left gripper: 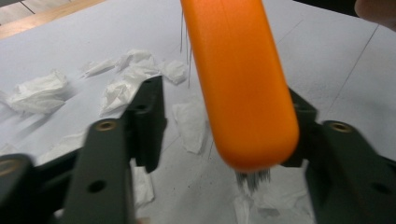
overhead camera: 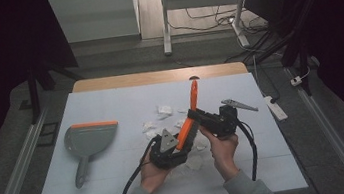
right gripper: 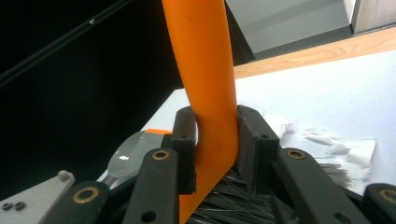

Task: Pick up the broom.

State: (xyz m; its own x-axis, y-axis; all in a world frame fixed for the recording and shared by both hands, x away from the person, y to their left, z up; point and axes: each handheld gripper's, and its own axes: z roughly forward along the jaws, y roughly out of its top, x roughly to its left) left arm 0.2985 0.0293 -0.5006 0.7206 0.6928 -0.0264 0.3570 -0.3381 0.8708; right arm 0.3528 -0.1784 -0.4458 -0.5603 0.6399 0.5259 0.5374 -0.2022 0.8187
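An orange hand brush (overhead camera: 192,102) is tilted up over the middle of the white table (overhead camera: 110,105). My right gripper (overhead camera: 195,116) is shut on the neck of the brush (right gripper: 201,60), both pads pressed against it just above the dark bristles (right gripper: 224,200). My left gripper (overhead camera: 185,143) stands around the rounded end of the brush (left gripper: 240,84). A gap shows between its left pad (left gripper: 149,112) and the orange body, so it is open. Torn white tissue scraps (overhead camera: 164,110) lie under and behind the brush. A grey dustpan (overhead camera: 87,138) with an orange lip lies at the left.
More tissue scraps (left gripper: 39,91) lie scattered on the table ahead of the left gripper. The table's far wooden edge (overhead camera: 157,76) borders the floor. A white power strip (overhead camera: 276,107) lies on the floor at the right. Metal desk legs (overhead camera: 165,22) stand behind.
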